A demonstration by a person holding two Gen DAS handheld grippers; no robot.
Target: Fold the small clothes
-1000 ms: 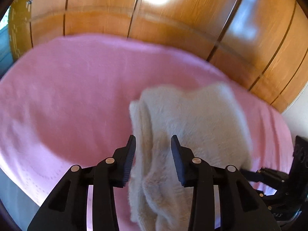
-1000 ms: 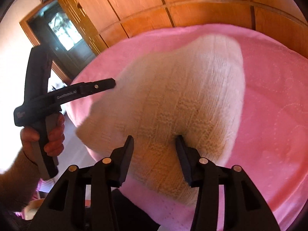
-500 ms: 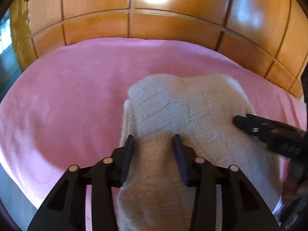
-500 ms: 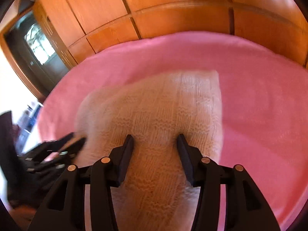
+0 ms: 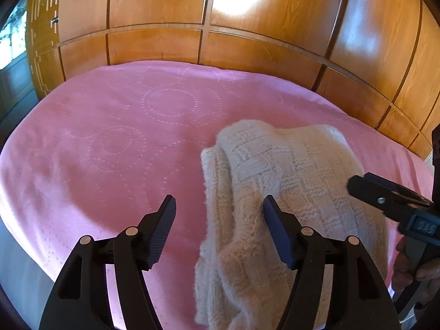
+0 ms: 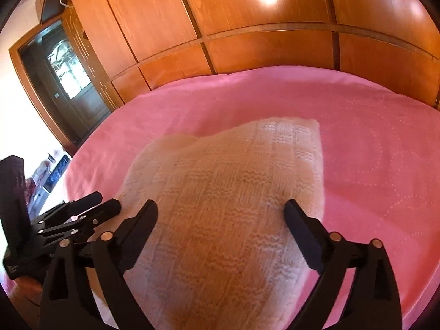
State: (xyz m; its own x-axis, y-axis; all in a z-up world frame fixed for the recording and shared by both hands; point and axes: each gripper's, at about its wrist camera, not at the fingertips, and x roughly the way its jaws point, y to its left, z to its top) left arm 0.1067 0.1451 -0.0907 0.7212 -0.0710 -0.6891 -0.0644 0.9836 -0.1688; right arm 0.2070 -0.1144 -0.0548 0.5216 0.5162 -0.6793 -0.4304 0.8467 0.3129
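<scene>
Lying lower centre-right: cream knit garment [image 5: 288,192], folded, long axis toward camera. Left gripper [image 5: 220,231] wide, empty, straddling its left edge; right gripper [image 6: 220,233] wide, empty, above.

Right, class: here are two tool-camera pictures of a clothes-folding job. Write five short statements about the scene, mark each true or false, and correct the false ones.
1. The knitted garment is cream. True.
2. It lies on a green blanket. False: the blanket is pink.
3. The left tool is shut on the garment. False: its jaws stand wide open, gripping nothing.
4. The right tool is open above the garment. True.
5. Wooden panels stand behind the bed. True.
</scene>
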